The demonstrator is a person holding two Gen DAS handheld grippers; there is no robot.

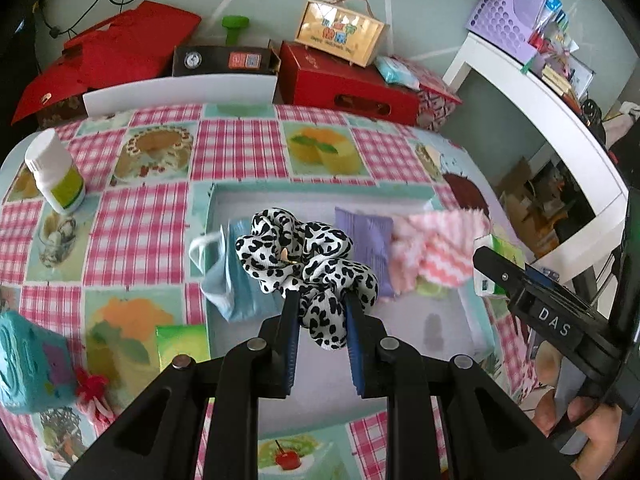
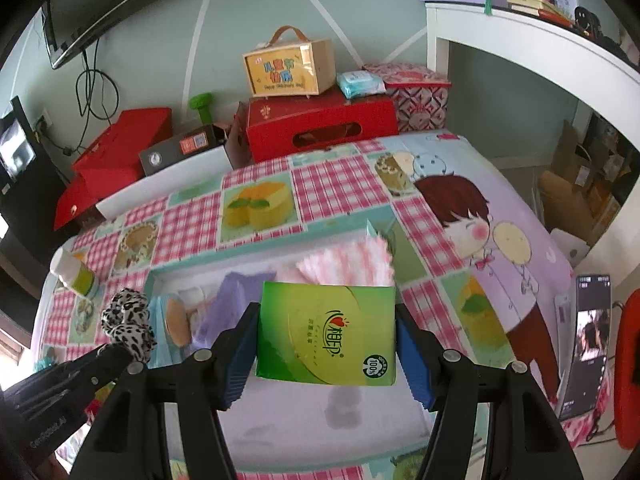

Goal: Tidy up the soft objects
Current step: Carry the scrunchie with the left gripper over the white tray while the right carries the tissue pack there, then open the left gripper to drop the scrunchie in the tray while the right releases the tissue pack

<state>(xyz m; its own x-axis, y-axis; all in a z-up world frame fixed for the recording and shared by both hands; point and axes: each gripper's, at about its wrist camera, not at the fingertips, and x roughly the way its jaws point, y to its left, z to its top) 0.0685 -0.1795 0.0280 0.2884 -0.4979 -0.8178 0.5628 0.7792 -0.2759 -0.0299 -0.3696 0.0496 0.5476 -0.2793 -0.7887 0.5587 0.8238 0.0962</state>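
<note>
Left hand-held gripper (image 1: 322, 316) pinches scrunchie (image 1: 308, 260); phone (image 2: 588, 344) only right view.

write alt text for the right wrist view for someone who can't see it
The right gripper clamps a green plastic tissue pack above a shallow white tray holding a pink striped cloth and a purple cloth. At lower left, the left gripper holds a black-and-white spotted scrunchie.

The scrunchie (image 1: 308, 264) hid part of the blue mask (image 1: 236, 280) in the tray (image 1: 320, 196). Next to the tray, the teal box (image 1: 28, 368) was cut off by the picture's edge. The tissue pack (image 2: 326, 334) covered the near side of the blurry pink cloth (image 2: 352, 260).
</note>
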